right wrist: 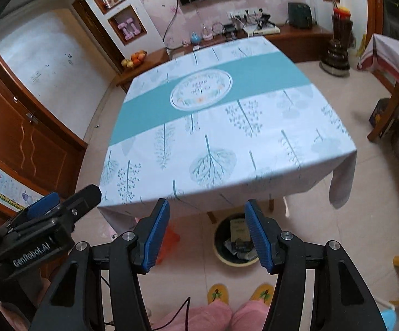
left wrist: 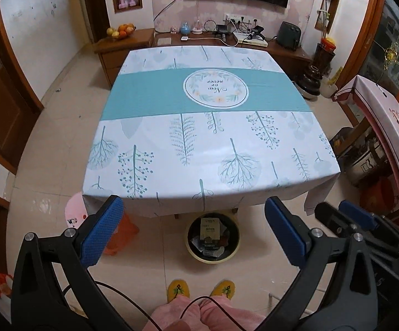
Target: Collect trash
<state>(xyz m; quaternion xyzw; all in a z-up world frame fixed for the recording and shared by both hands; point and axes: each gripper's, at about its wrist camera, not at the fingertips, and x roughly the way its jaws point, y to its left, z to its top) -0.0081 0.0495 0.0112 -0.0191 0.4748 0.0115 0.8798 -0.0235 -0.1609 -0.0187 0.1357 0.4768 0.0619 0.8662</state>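
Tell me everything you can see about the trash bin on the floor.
The bin is round, with a pale yellowish rim and dark inside, upright on the tiled floor just below the table's near edge, in front of the person's slippers. It holds trash: a box with a printed label on top, wrappers and scraps underneath. Neither gripper touches it.

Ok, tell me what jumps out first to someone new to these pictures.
The tablecloth, white with a teal band and round emblem, fills the middle of both views. Below its near edge, a bin on the floor holds trash. Both grippers, left and right, hang open and hold nothing.
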